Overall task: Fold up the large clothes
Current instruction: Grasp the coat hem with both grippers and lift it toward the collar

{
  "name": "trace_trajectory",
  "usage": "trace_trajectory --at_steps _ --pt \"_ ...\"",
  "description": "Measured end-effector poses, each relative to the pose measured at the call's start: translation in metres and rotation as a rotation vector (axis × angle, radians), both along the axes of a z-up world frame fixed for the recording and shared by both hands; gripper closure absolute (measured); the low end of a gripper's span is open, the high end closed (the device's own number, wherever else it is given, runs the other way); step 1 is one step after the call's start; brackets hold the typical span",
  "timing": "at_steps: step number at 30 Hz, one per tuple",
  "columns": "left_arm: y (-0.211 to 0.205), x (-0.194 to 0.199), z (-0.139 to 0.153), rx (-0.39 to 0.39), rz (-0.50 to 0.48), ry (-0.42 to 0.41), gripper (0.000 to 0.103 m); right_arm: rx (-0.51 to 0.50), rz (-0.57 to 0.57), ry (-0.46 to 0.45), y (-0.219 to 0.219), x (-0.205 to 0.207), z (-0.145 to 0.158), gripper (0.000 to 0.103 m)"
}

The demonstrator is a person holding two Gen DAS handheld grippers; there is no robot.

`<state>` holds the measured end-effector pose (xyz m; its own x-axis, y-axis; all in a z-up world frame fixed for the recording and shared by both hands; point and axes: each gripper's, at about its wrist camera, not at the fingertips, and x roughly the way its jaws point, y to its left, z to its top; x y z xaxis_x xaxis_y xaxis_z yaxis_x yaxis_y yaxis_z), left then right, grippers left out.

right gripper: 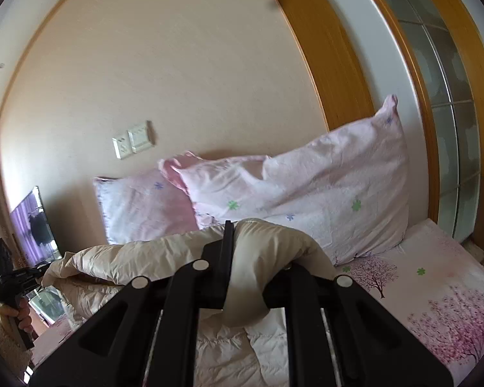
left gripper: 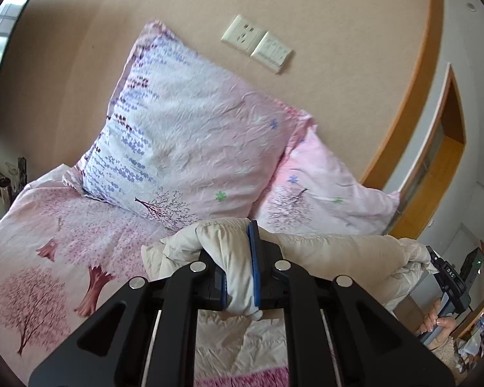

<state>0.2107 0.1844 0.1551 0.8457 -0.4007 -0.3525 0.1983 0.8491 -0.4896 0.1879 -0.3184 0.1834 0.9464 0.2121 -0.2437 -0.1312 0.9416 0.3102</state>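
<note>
A cream padded jacket is lifted above the bed, stretched in a puffy ridge between the two grippers, with its lower part sagging onto the bedcover beneath the fingers. The left gripper has its blue-padded fingers clamped on a thick bunched fold of the fabric, which bulges up over the fingertips and hangs out below them. From there the ridge runs off to the right of the fingers toward the right gripper, seen at the far edge with the person's hand around its handle. In the right wrist view the right gripper is likewise clamped on a rolled hump of the jacket; the cloth drapes over the right-hand finger and hides most of it. To the left of these fingers the ridge leads to the other hand.

Beyond the fingers, two pink floral pillows lean against a beige wall, overlapping. A wall socket and switch plate sits above them. The bedcover carries pink tree prints. A wooden-framed glazed door stands to the right of the right fingers.
</note>
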Motion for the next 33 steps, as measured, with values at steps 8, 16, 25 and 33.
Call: trace_trajectory --at_steps 8,16,25,33 --pt "-0.003 0.066 -0.05 -0.033 0.004 0.15 0.094 0.027 -0.031 0.209 0.004 0.08 -0.049 0.092" --pt "-0.003 0.104 -0.088 -0.085 0.01 0.249 0.094 0.08 -0.073 0.393 0.002 0.132 -0.099 0.092" --pt "0.001 0.132 -0.118 -0.17 0.021 0.346 0.093 0.226 -0.111 0.558 -0.011 0.172 -0.138 0.082" --pt "0.008 0.15 -0.13 -0.3 -0.001 0.402 0.058 0.389 -0.089 0.643 -0.025 0.204 -0.156 0.037"
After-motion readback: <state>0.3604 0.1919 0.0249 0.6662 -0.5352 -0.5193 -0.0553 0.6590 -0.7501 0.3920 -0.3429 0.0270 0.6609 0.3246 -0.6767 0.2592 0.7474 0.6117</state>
